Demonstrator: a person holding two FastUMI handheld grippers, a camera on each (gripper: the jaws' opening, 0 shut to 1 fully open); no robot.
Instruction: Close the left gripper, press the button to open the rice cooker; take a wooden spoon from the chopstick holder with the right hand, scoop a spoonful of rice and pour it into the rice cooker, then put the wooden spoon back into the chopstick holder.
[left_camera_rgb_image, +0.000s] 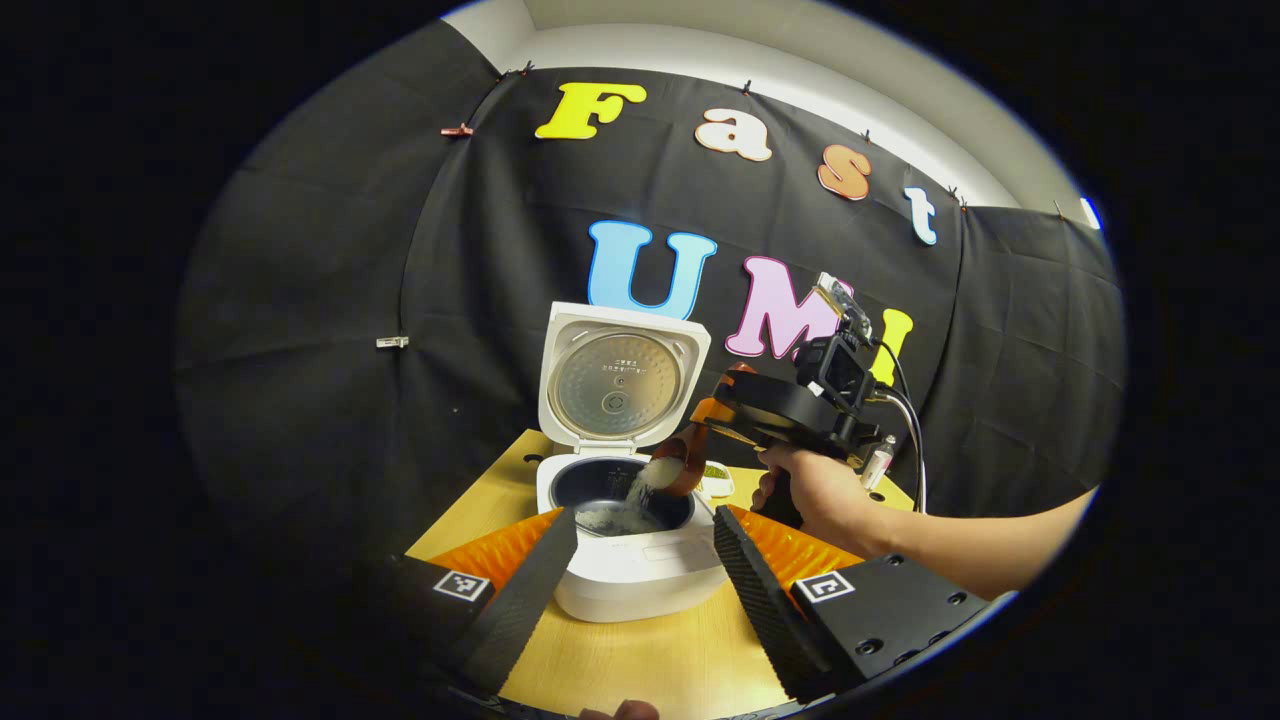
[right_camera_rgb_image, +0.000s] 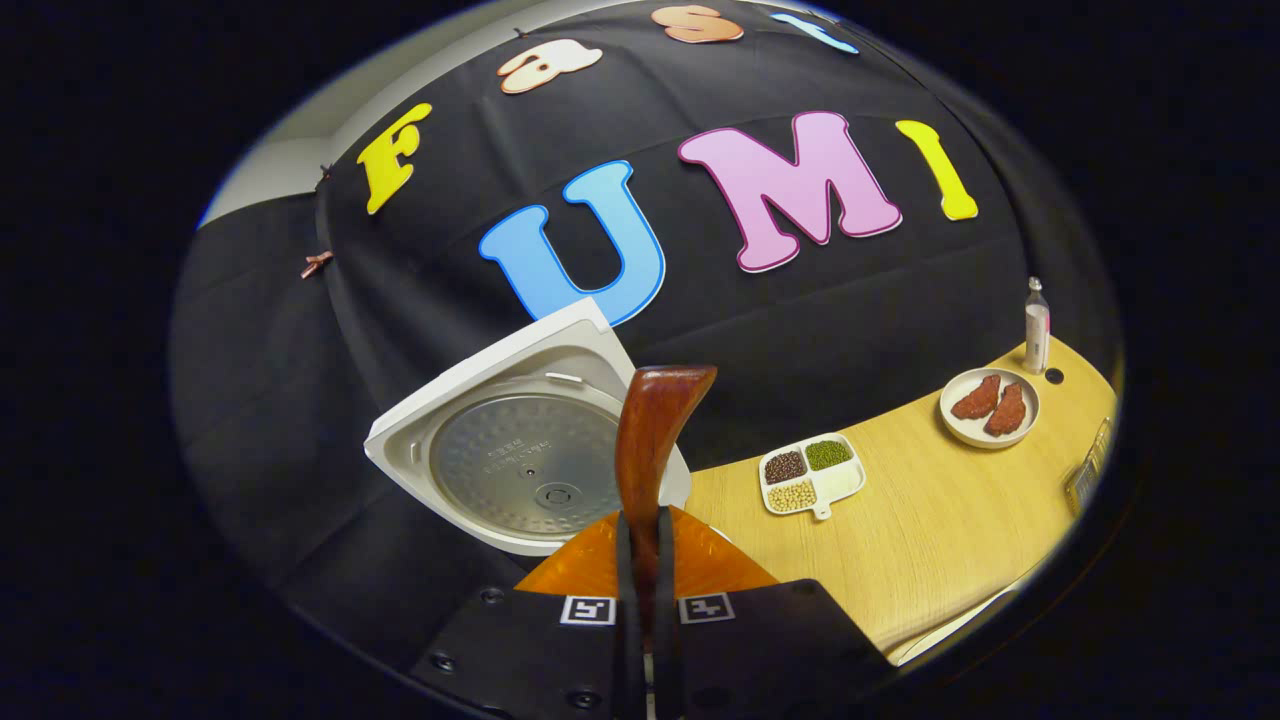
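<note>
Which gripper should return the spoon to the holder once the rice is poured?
Right: the right gripper is shut on the wooden spoon, tipping rice into the rice cooker. The left gripper hangs open.

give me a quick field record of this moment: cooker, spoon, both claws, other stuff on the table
rice cooker: lid up, inner pot holds some rice
wooden spoon: tipped over the pot, rice pouring off it
right claw: shut on the spoon handle, held by a hand
left claw: open, holding nothing, fingers either side of the cooker in its view
table: divided dish of beans, plate with two brown pieces, bottle
</note>
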